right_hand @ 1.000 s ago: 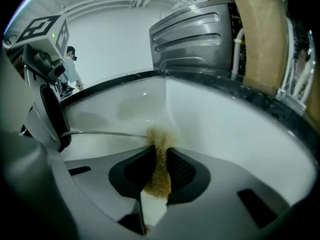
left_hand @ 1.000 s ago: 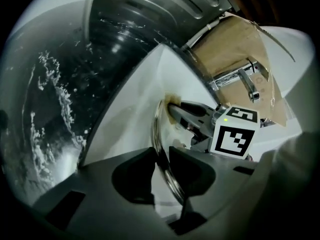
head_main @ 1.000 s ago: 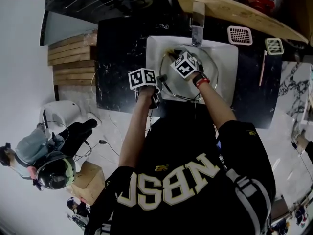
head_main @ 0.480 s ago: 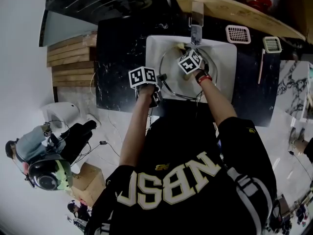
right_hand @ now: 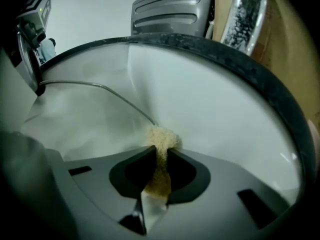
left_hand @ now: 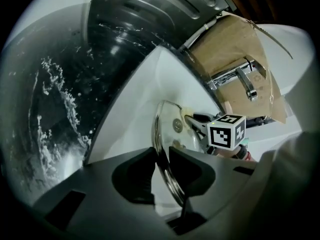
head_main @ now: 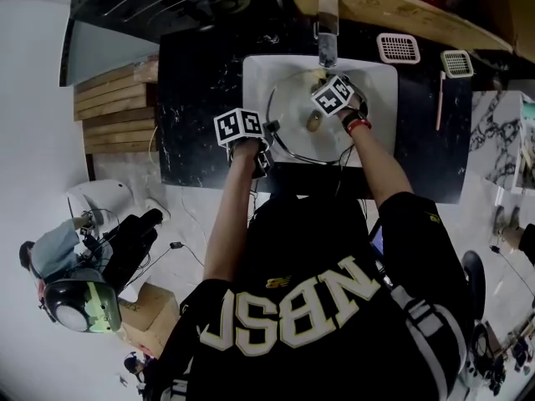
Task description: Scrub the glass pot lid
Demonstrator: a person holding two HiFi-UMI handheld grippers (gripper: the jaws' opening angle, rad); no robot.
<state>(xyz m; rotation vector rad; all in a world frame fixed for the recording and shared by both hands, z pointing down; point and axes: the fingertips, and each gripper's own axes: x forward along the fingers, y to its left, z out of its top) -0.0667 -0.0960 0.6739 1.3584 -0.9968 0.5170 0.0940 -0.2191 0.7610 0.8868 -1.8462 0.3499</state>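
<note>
The glass pot lid [head_main: 284, 147], metal-rimmed, stands tilted in the white sink [head_main: 380, 78]. My left gripper [head_main: 267, 132] is shut on its near rim; in the left gripper view the rim [left_hand: 158, 129] passes between the jaws of the left gripper [left_hand: 161, 156]. The lid's knob [left_hand: 176, 125] faces the right side. My right gripper [right_hand: 160, 156] is shut on a yellow sponge [right_hand: 161, 138], whose tip presses at the lid's thin edge [right_hand: 100, 86]. In the head view the right gripper [head_main: 328, 86] sits at the lid's far side, below the faucet.
A chrome faucet [head_main: 328, 40] stands behind the sink. Two white grilles [head_main: 398, 47] [head_main: 456, 61] and a thin stick [head_main: 438, 98] lie on the black counter [head_main: 201, 98]. Wooden planks [head_main: 113, 107] are at the left. A person sits low at the left.
My right gripper has carried the sponge from the lid's middle toward its far edge near the faucet. The left gripper has kept its hold on the rim.
</note>
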